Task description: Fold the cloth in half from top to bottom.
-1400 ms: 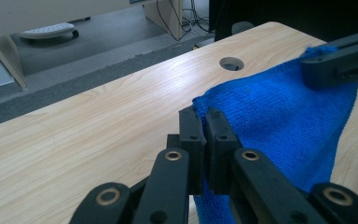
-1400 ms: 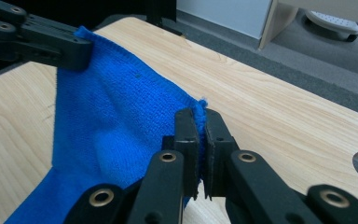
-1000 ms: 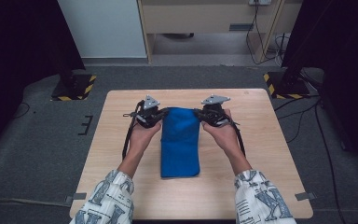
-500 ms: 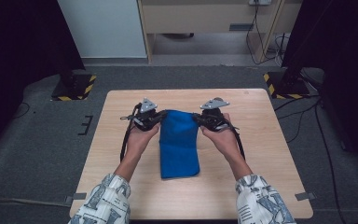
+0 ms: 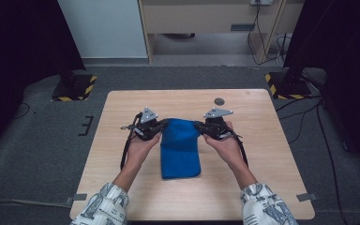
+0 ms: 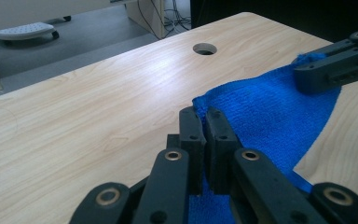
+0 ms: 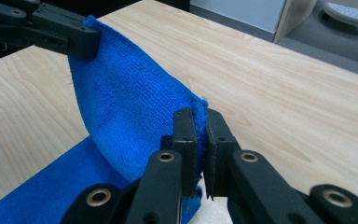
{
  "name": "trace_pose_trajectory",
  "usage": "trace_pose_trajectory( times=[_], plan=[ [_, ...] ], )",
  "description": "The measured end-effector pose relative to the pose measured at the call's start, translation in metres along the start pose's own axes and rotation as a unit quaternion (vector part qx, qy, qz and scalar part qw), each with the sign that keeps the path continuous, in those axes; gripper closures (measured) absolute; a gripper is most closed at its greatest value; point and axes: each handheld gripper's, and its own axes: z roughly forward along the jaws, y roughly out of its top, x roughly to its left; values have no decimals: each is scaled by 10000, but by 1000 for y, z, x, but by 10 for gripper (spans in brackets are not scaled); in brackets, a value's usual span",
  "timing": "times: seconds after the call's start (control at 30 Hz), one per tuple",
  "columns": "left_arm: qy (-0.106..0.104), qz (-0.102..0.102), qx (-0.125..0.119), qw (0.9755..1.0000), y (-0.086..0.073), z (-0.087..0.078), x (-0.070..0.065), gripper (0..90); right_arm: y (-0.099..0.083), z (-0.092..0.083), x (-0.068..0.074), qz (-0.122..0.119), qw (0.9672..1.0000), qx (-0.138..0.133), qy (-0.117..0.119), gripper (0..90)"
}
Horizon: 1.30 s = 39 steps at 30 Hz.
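High view: my left gripper (image 5: 161,125) and right gripper (image 5: 200,126) each pinch a far corner of the blue cloth (image 5: 180,150), its long axis running toward the desk's (image 5: 262,140) near edge

This looks like a lab or test room set up for recording. A bare light-wood worktop (image 5: 262,154) with a round cable hole (image 5: 219,101) stands alone on grey carpet (image 5: 37,154). Off both far corners of the worktop sit stand bases marked with yellow-and-black hazard tape (image 5: 75,89), against dark curtains (image 5: 14,56). Beyond the worktop are a white panel (image 5: 103,28), a plain wooden cabinet (image 5: 206,18) and loose cables (image 5: 267,42) on the floor.
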Motion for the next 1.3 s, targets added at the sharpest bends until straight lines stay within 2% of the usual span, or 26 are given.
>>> trace_pose_trajectory(
  times=[0.2, 0.4, 0.67, 0.87, 0.97, 1.3],
  plan=[
    [-40, -8, -19, 10000, -4, -9, -2, 867, -7, 0, 3, 72, 9999, -78, 87, 855],
    [-70, -40, -49, 10000, -8, -17, -3, 867, -7, 1, 10, -88, 9999, -15, 116, 856],
    [-119, -106, -47, 9999, -16, -22, -8, 866, -13, -1, 13, -74, 9998, -17, 194, 852],
    [-220, -322, -66, 9992, -30, -21, -9, 864, -19, -2, 15, -102, 9996, 14, 254, 858],
    [-300, -526, -119, 9981, -35, -22, -6, 861, -19, -2, 16, -94, 9996, 25, 271, 860],
    [-324, -607, -170, 9975, -38, -30, -2, 839, -17, -5, 23, -163, 9991, -9, 380, 866]
  ],
)
